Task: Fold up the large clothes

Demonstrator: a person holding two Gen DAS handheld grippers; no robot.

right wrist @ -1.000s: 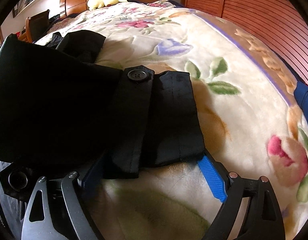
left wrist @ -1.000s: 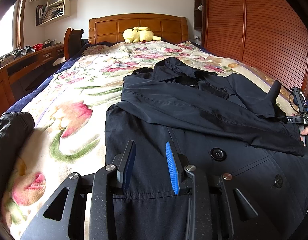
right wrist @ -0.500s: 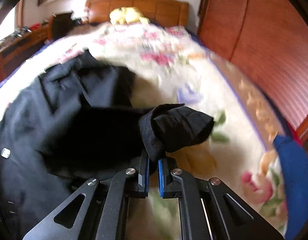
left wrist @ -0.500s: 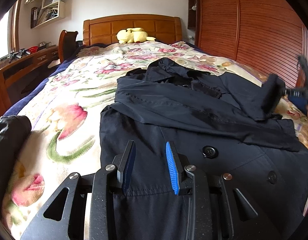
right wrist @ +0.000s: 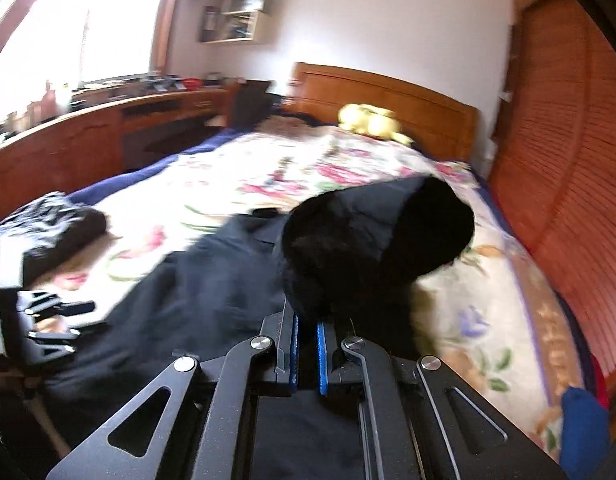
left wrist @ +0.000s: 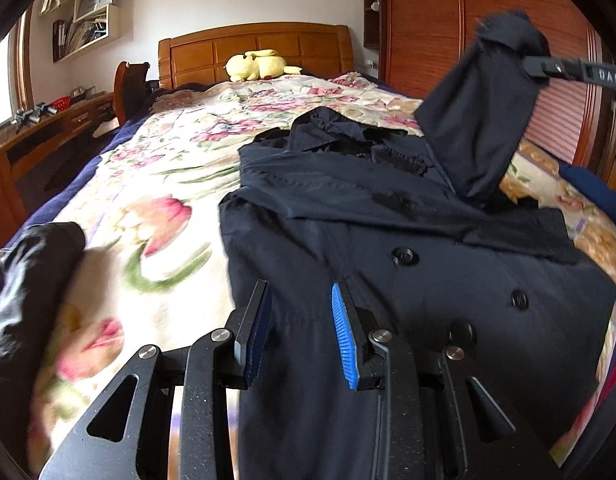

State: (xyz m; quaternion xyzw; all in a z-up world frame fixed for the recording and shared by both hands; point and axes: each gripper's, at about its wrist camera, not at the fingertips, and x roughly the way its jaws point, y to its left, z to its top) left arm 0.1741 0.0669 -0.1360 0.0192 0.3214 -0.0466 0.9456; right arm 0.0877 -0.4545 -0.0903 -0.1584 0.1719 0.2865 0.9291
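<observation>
Spread flat on the flowered bed (left wrist: 156,184): dark coat (left wrist: 388,264), collar far. Right gripper (right wrist: 307,340) clamped on the sleeve cuff (right wrist: 372,236), raised high, seemingly to fold it across the body. Left gripper (left wrist: 300,320) parted, empty, low over the near hem, likely steadying.

Only legible marking: white capitals, apparently "DAS", on the black body of the right hand-held gripper (left wrist: 526,65), seen at the upper right of the left wrist view. The coat buttons (left wrist: 404,256) carry a small embossed mark, too small to read. Spines and papers on the wall shelf (left wrist: 84,20) are unreadable; right wrist view too blurred for any text.
</observation>
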